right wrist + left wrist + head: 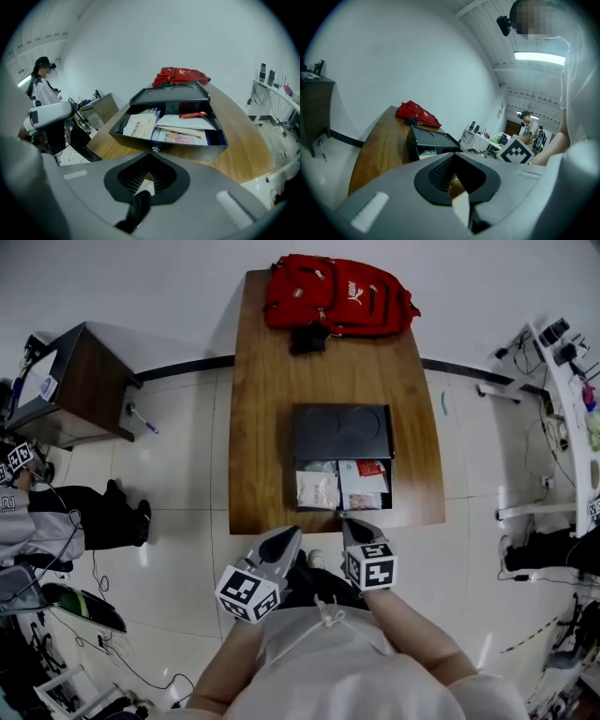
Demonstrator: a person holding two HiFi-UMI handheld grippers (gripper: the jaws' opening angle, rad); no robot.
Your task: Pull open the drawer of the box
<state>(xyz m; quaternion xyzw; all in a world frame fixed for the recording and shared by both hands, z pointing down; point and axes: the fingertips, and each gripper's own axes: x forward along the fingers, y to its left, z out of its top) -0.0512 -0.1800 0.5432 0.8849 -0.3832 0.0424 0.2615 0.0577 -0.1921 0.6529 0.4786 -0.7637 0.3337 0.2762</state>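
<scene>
The drawer (343, 486) is sitting pulled out of the box (342, 432) on the table (262, 409) — the right gripper (354, 526) is hovering close to its knob (153, 149), the left gripper (281, 542) alongside, both with jaws together, empty

The brown wooden surface (262, 427) carries a red backpack (339, 294) at the right of its far edge. A small dark bundle (307, 337) lies against the backpack's near side. Closer in, right of the middle, sits a black box (342, 432), its drawer (342, 486) drawn out towards the near edge and stopping just short of it, with papers and packets lying inside.
</scene>
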